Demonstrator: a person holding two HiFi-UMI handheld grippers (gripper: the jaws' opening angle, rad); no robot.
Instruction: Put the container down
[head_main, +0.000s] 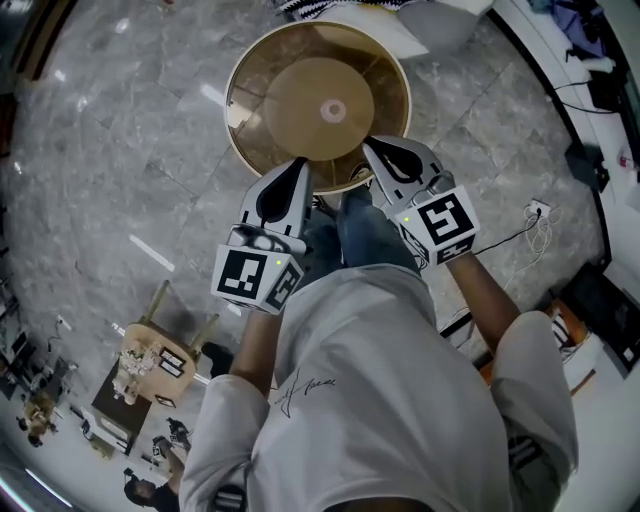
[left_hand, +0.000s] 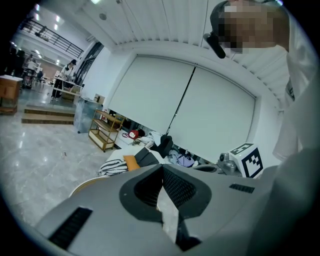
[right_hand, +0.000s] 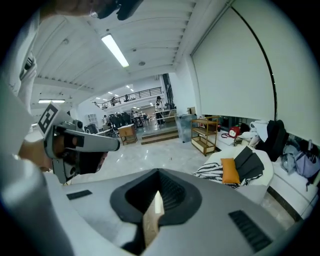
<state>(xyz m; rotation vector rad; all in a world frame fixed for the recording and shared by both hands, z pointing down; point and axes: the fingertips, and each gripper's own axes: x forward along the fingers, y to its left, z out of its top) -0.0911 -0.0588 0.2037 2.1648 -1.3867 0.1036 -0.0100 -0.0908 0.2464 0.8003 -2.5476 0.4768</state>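
wooden container (head_main: 318, 105) above grey marble floor (head_main: 120, 150), left gripper (head_main: 298, 166) and right gripper (head_main: 372, 149) fingers pinching its rim, bright hall (right_hand: 145, 112)

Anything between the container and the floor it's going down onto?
Nothing visible. The left gripper and right gripper both clamp the near rim of the container; bare floor shows all around it. The patch directly beneath is hidden by the container itself.

Head view looks steeply down onto left gripper (head_main: 298, 168) and right gripper (head_main: 372, 148); all views share the round brown container (head_main: 300, 60) at the jaws.
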